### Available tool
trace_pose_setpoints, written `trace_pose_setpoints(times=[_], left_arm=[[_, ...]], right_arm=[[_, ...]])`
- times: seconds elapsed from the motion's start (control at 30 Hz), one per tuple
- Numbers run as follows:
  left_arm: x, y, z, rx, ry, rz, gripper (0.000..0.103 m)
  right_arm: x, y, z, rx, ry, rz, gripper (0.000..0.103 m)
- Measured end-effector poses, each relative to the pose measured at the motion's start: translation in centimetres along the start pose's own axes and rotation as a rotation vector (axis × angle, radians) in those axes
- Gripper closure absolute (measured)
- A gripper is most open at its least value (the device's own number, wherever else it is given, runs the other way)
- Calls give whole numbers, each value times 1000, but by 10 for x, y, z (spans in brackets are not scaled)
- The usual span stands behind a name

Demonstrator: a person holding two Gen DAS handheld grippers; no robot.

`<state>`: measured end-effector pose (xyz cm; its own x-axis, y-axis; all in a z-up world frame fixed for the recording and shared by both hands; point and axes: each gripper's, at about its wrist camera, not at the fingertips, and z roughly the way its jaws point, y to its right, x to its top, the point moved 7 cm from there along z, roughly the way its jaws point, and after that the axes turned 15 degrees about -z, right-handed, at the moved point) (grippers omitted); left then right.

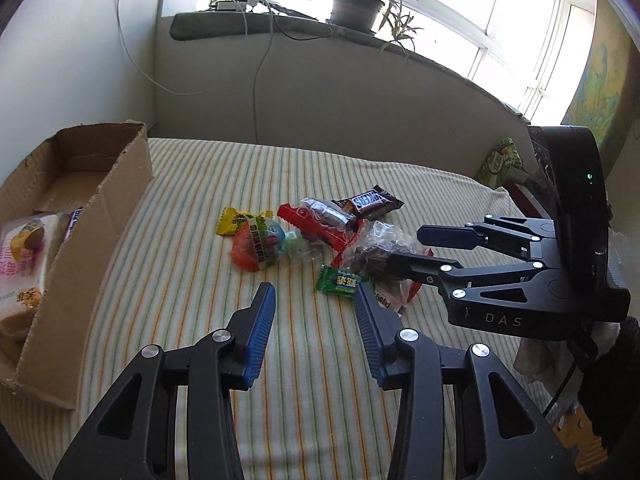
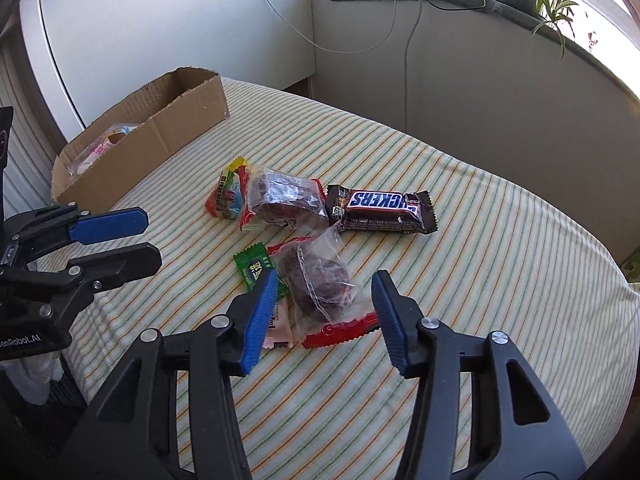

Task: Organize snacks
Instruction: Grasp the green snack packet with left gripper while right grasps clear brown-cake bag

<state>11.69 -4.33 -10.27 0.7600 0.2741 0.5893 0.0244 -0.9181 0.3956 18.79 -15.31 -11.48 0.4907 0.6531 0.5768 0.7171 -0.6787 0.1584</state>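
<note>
Our cardboard box (image 2: pixel 132 148) sits well apart at the striped worktop's (image 2: pixel 500 280) far left corner. The right gripper (image 2: pixel 324 312), jaws half-parted and gripping nothing, straddles the clear cake packet (image 2: pixel 320 280); we should pinch its middle. The left gripper (image 1: pixel 316 320) hangs narrow-jawed, unladen, near the green candy (image 1: pixel 342 280).

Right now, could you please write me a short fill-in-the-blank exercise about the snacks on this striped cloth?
1. The Snickers bar lies on the ____ cloth.
2. The cardboard box already holds at least one ____ pastry.
3. The right tongs stand open around a clear-wrapped ____ cake.
4. The small green candy lies just ahead of the ____ tongs.

Missing words: striped; wrapped; dark; left
</note>
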Motion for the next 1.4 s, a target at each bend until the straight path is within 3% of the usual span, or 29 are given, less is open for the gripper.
trace_pose_setpoints(times=[0.57, 1.23, 1.27, 1.37, 1.4], left_arm=[[-13, 18, 52, 4, -121, 10, 66], [-7, 36, 79, 106, -96, 137, 66], [-7, 37, 80, 117, -90, 146, 67], [-4, 33, 79, 122, -77, 133, 86], [-3, 32, 79, 119, -77, 124, 93]], right_arm=[[-3, 8, 21, 66, -8, -45, 52], [-20, 38, 13, 45, -9, 49, 53], [-21, 38, 13, 44, -12, 51, 53], [-20, 39, 12, 42, -2, 54, 57], [-19, 39, 12, 41, 0, 56, 64]])
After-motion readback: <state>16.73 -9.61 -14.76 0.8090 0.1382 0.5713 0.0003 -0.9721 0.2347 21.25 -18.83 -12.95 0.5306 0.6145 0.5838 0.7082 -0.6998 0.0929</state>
